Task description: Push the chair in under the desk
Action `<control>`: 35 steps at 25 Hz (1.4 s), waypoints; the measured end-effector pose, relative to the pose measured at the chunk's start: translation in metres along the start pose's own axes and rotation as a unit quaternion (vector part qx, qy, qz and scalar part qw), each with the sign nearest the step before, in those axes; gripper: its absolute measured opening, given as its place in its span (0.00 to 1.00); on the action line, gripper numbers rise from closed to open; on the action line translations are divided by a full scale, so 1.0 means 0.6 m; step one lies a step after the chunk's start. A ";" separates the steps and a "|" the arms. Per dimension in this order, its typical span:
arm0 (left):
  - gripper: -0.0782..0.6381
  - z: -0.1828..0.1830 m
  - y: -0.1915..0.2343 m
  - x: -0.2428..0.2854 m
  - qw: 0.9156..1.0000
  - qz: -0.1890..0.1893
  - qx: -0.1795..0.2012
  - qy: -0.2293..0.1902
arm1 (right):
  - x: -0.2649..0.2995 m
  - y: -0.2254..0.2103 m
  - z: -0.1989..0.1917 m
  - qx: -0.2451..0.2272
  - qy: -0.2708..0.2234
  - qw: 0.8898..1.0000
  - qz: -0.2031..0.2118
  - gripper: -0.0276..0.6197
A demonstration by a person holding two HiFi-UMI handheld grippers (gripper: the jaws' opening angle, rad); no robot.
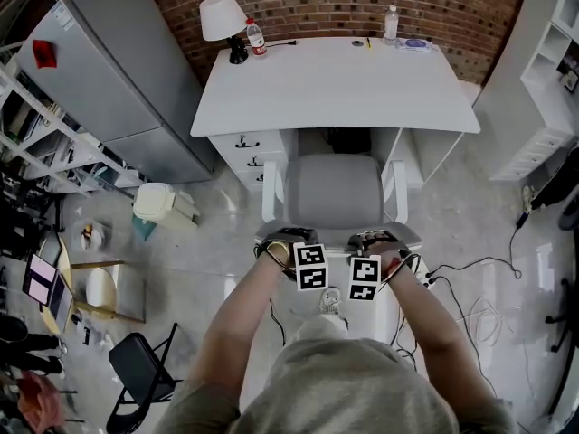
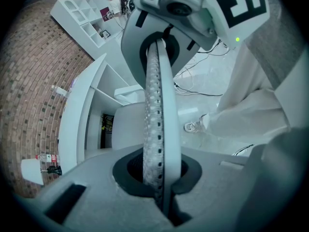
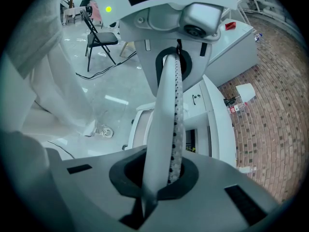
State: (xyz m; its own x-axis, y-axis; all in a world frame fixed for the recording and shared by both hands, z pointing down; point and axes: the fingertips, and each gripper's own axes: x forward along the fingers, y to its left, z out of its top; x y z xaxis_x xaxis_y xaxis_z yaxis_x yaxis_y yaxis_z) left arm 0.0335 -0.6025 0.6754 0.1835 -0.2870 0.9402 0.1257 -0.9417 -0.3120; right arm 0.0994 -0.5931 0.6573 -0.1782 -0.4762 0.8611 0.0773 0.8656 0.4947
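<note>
1. The left gripper (image 2: 157, 129) has its jaws pressed flat together with nothing between them.
2. The right gripper (image 3: 171, 129) is the same: jaws closed on each other, empty.
3. In the head view the left gripper (image 1: 291, 245) and right gripper (image 1: 378, 242) sit side by side at the top edge of the backrest of the white-framed chair with a grey padded seat (image 1: 333, 193). Each is pointed steeply down. Whether the jaws press on the backrest cannot be told.
4. The chair faces the kneehole of the white rectangular desk (image 1: 335, 89). The front of its seat is near the desk's near edge, and most of the seat and both white armrests are out from under the top.
5. Both gripper views show the chair (image 2: 128, 129) (image 3: 140, 124) in front of the desk (image 2: 77, 115) (image 3: 219, 124).
6. A white drawer unit (image 1: 246, 152) sits under the desk's left side.
7. A white-shaded table lamp (image 1: 222, 16) stands at the desk's far left corner, with a red-labelled plastic bottle (image 1: 256, 37) just beside it.
8. A clear plastic bottle (image 1: 390, 23) stands at the far edge, toward the right corner.
9. A red brick wall (image 1: 362, 3) runs behind the desk, and black cables (image 1: 479, 287) trail over the glossy floor to the chair's right.
</note>
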 end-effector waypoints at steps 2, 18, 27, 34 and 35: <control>0.13 0.001 0.006 0.002 1.000 0.000 0.001 0.000 | 0.003 -0.005 -0.002 0.000 0.000 1.000 -0.001 0.06; 0.13 0.005 0.062 0.022 1.000 0.001 0.002 -0.001 | 0.028 -0.053 -0.025 -0.002 0.001 1.000 -0.005 0.06; 0.13 0.007 0.086 0.030 1.000 0.004 0.004 -0.001 | 0.037 -0.074 -0.036 -0.006 0.002 1.000 -0.010 0.06; 0.13 0.009 0.104 0.033 1.000 0.004 0.004 -0.002 | 0.043 -0.090 -0.043 -0.007 0.002 1.000 -0.010 0.06; 0.13 0.010 0.107 0.034 1.000 0.004 0.004 -0.002 | 0.043 -0.093 -0.044 -0.007 0.002 1.000 -0.009 0.06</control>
State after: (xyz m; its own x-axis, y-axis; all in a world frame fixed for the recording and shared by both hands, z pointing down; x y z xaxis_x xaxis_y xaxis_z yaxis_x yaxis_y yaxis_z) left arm 0.0511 -0.6676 0.6737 0.1880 -0.2939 0.9372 0.1313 -0.9381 -0.3206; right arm 0.1166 -0.6576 0.6552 -0.1760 -0.4923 0.8524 0.0875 0.8547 0.5117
